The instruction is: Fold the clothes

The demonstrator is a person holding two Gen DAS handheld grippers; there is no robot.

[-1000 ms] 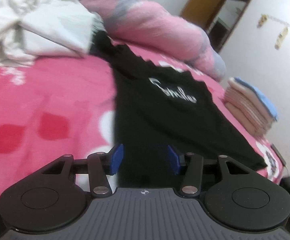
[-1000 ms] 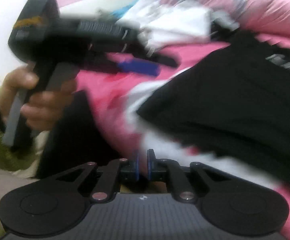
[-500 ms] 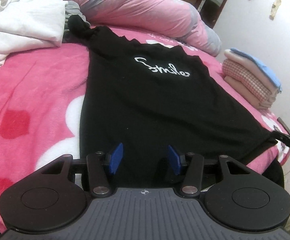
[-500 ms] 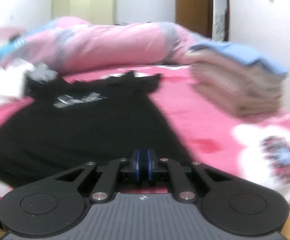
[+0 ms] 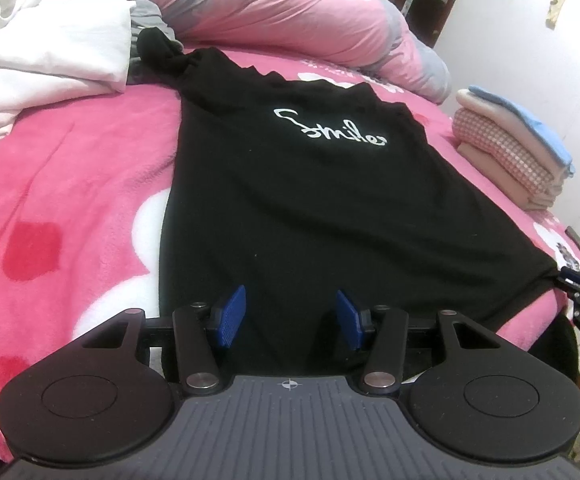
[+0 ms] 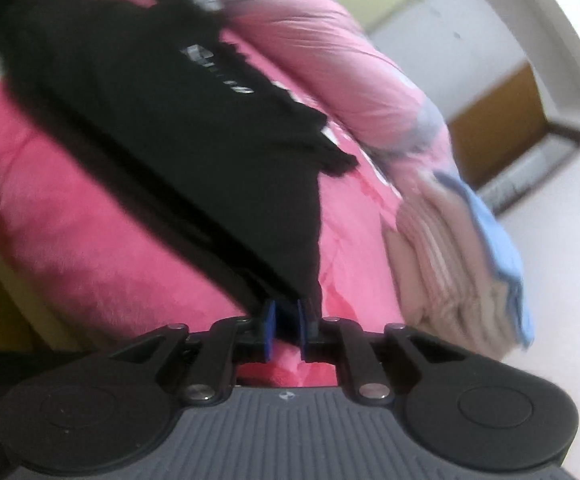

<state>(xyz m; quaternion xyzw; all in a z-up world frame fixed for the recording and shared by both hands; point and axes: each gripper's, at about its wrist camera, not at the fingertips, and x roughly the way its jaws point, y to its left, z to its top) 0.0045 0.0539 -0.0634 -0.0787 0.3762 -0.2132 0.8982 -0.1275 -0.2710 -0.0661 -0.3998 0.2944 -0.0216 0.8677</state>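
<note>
Blue ribbed pads are seen on the left gripper [image 5: 292, 317], whose jaws are spread wide with nothing held between them; black cloth lies beneath and beyond the gap at the near hem. The right gripper [image 6: 285, 330] is seen with its pads drawn nearly together, and a corner of the black T-shirt [image 5: 310, 200] is pinched between them, the fabric being pulled taut from that corner. In the left wrist view the same gripper [image 5: 574, 280] is found at the far right edge of the frame, clamped on the hem corner at the bed's side.

The T-shirt is spread flat and front up on a pink fleece blanket [image 5: 61, 208], with white script lettering [image 5: 330, 130] across the chest. Its collar end is pointed away from the left gripper, and one sleeve is bunched into a knot-like lump near a pile of white clothes [image 5: 45, 48] at the far left. A stack of folded garments [image 5: 514, 152], topped by a light blue piece, is placed on the blanket to the right of the shirt, apart from it. Behind everything a pink and grey quilt [image 5: 290, 4] is heaped along the head of the bed. The right wrist view is blurred.
</note>
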